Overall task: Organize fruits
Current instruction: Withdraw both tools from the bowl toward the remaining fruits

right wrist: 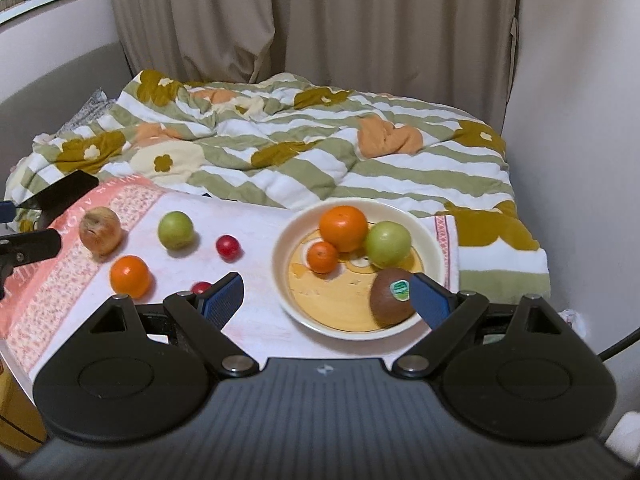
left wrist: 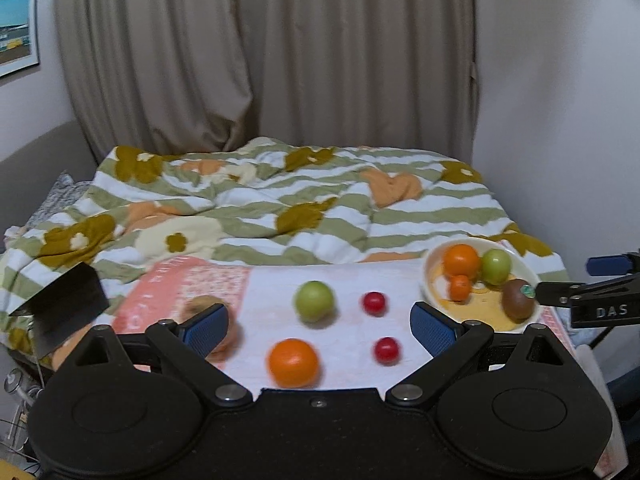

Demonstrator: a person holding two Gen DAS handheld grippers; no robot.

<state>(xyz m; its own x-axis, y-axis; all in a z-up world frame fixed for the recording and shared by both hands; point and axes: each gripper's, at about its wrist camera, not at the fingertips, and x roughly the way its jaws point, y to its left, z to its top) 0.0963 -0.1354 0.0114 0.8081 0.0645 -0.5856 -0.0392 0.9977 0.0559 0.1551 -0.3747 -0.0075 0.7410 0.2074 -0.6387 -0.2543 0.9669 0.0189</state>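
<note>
**Fruit sorting, partly done**

Bedroom, striped floral quilt (left wrist: pixel 320 208) behind pink towel (left wrist: pixel 192 280). Left wrist view: left gripper (left wrist: pixel 318 326) spread wide, empty, above loose orange (left wrist: pixel 294 363), green apple (left wrist: pixel 314 301), two red fruits (left wrist: pixel 374 303), brown fruit (left wrist: pixel 208 312). "DAS" legible on right tool.

Right wrist view: right gripper (right wrist: pixel 326 298) released, empty, at bowl (right wrist: pixel 432 232) holding four fruits; kiwi (right wrist: pixel 390 300) wears green sticker, unreadable. Five pieces left, by judgement.

left gripper (left wrist: pixel 320 326) fingers (left wrist: pixel 434 328) spread wide, empty. between them on pink towel (left wrist: pixel 272 280): green apple (left wrist: pixel 314 301), orange (left wrist: pixel 294 363), two red fruits (left wrist: pixel 374 303) (left wrist: pixel 386 350). bowl (left wrist: pixel 430 276) far right with oranges, green apple, kiwi (left wrist: pixel 518 304).
</note>
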